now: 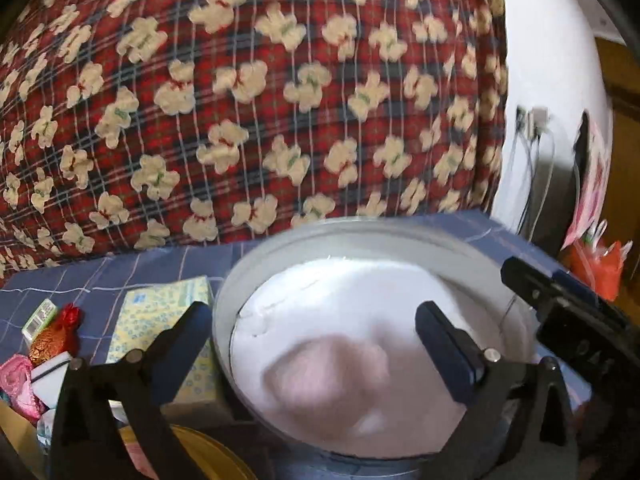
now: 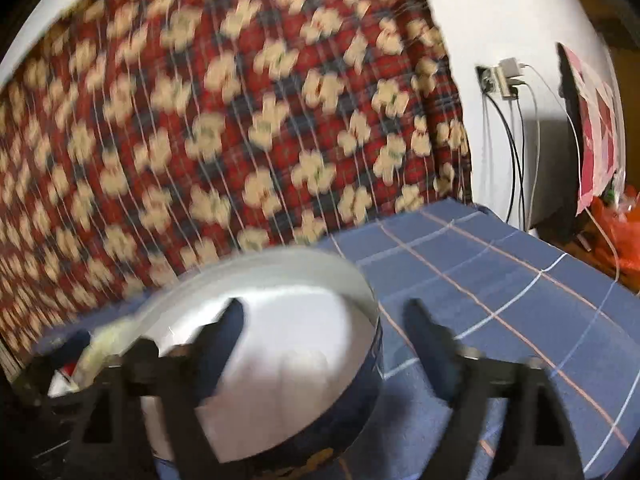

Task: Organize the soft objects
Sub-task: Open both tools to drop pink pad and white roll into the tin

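A round metal tin stands on a blue checked cloth. A white soft cloth with a pinkish bulge fills it. My left gripper is open above the tin: its left finger is outside the rim, its right finger is over the cloth. My right gripper shows at the right edge of the left wrist view. In the blurred right wrist view my right gripper is open and empty over the tin's right rim, with the white cloth below.
A large red plaid quilt with cream flowers rises behind the tin. A yellow-green tissue pack and small packets lie to the left. A gold lid is near the bottom. A wall socket with cables is at the right.
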`<move>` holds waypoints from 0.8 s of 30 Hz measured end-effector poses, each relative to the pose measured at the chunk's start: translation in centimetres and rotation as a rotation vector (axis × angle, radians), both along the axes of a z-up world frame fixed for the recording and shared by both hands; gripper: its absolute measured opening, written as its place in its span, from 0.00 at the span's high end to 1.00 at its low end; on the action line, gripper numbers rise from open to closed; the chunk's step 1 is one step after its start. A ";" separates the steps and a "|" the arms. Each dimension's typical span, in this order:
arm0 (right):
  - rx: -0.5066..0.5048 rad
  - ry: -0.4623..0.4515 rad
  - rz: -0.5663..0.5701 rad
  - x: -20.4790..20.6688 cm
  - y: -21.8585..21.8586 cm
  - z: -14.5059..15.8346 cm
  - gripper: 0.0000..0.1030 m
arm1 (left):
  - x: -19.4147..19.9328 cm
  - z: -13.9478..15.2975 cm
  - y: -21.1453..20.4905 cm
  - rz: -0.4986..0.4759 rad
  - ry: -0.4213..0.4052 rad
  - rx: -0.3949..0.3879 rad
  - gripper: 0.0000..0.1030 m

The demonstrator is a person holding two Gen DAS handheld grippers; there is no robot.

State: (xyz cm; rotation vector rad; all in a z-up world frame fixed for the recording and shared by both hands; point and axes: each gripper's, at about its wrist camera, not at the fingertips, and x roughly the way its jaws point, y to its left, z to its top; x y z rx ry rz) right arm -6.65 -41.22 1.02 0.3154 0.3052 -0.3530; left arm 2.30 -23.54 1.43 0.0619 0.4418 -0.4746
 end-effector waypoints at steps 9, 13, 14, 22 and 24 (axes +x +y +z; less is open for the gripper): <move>-0.192 -0.096 -0.019 -1.2 3.3 1.4 0.16 | -2.7 0.7 1.2 0.008 -0.106 0.012 0.00; -0.261 -0.107 -0.007 -1.3 4.5 1.5 0.16 | -3.7 1.0 3.1 0.056 -0.158 0.012 0.00; -0.280 -0.097 -0.010 -1.2 4.9 1.4 0.16 | -3.9 1.0 3.7 0.056 -0.156 0.003 0.00; -0.300 -0.109 -0.008 -2.1 6.5 1.6 0.16 | -5.4 0.2 8.0 0.093 -0.168 0.024 0.00; -0.305 -0.128 -0.004 -2.7 7.4 1.7 0.16 | -5.5 0.0 9.1 0.102 -0.159 0.024 0.00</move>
